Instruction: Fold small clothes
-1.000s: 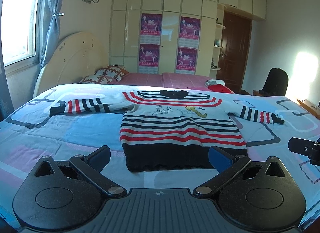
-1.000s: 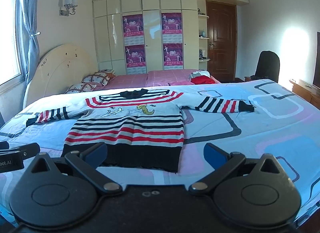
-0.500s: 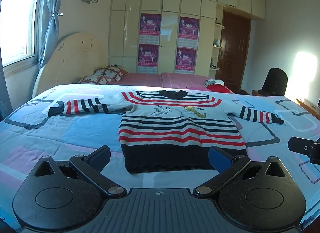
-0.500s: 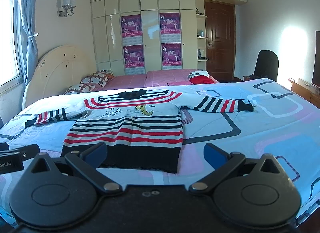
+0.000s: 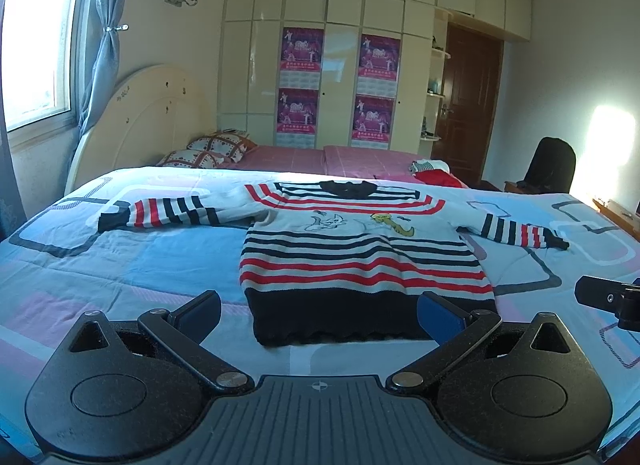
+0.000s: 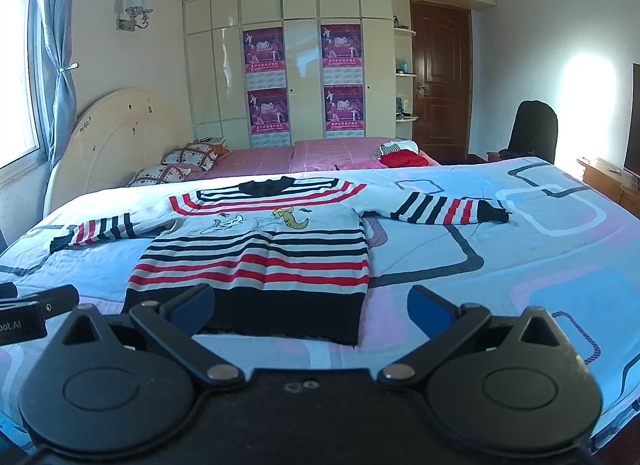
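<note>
Striped sweater (image 5: 360, 257) laid flat, front up, on the bed (image 5: 120, 265), both sleeves spread sideways, dark hem nearest the viewer. Left sleeve (image 5: 160, 213) extends toward the window side; right sleeve (image 6: 448, 207) toward the chair side. Left gripper (image 5: 319, 311) and right gripper (image 6: 311, 305) hover short of the hem, fingers spread wide, holding nothing. Judged first step: each gripper pinches one sleeve cuff and carries it across the chest, keeping the body flat
</note>
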`<state>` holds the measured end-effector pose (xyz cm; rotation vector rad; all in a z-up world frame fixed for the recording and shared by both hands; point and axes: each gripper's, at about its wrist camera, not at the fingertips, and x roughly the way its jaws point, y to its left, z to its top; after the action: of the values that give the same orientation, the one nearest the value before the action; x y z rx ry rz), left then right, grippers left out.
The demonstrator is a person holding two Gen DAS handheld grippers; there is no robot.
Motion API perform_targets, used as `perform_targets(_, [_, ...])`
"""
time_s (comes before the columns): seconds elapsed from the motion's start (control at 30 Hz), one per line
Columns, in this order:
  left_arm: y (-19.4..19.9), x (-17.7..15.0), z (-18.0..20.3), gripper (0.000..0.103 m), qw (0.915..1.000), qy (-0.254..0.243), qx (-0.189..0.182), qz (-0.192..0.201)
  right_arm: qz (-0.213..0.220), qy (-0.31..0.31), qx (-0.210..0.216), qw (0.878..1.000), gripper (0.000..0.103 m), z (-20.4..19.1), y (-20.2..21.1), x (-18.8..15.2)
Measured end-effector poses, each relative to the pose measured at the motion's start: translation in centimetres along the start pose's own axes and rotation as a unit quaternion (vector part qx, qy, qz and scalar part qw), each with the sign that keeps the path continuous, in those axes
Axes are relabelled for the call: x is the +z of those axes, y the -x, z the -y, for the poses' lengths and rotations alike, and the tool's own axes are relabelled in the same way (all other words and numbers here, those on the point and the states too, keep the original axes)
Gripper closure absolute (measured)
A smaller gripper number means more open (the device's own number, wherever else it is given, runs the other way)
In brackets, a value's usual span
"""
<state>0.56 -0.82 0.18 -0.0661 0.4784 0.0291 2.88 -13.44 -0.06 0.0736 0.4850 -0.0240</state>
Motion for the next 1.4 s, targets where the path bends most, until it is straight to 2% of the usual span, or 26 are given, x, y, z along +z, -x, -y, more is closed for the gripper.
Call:
perform_targets(0.53, [0.0,0.0,-0.2,0.0,1.0,0.004,-0.001,-0.001,-0.001,0.001,-0.001,1.0,0.0,-0.2,-0.1,0.0])
perform_targets(0.73, [-2.7,0.8,-0.4,0.0,0.9991,0.026,-0.034,-0.003,0.01,-0.008,-0.015,1.0,0.002,1.2,-0.6,0.6])
perform_targets(0.87, [-6.2,2.9,-0.1,0.0,0.9982,0.042,-0.042,0.011,0.039,-0.062,-0.039,0.997,0.004,5.6,-2.6,2.3])
perform_targets(0.93, [-8.2,3.9,0.5,0.0,0.9984,0.037,-0.039,0.018,0.05,-0.088,-0.056,0.993,0.011,8.3,-4.7,3.3])
perform_targets(1.0, [-10.8,4.9,1.3,0.0,0.9988,0.031,-0.024,0.03,0.053,-0.127,-0.072,0.988,0.022,11.8,-7.4,4.3])
perform_targets(1.03, [-11.9,5.3,1.7,0.0,0.9989,0.029,-0.019,0.03,0.055,-0.143,-0.078,0.985,0.024,13.3,-8.8,4.6])
perform_targets(1.17, [-18.6,6.8,3.8,0.0,0.9995,0.032,0.0,0.004,0.052,-0.203,-0.1,0.973,0.029,20.9,-15.9,5.7])
perform_targets(1.3, [-24.6,7.1,6.1,0.0,0.9988,0.043,0.003,-0.024,0.03,-0.288,-0.102,0.952,0.053,29.3,-25.0,5.3])
perform_targets(1.4, [-28.9,7.2,8.2,0.0,0.9982,0.035,0.015,-0.047,0.011,-0.342,-0.106,0.934,0.053,33.9,-31.1,4.0])
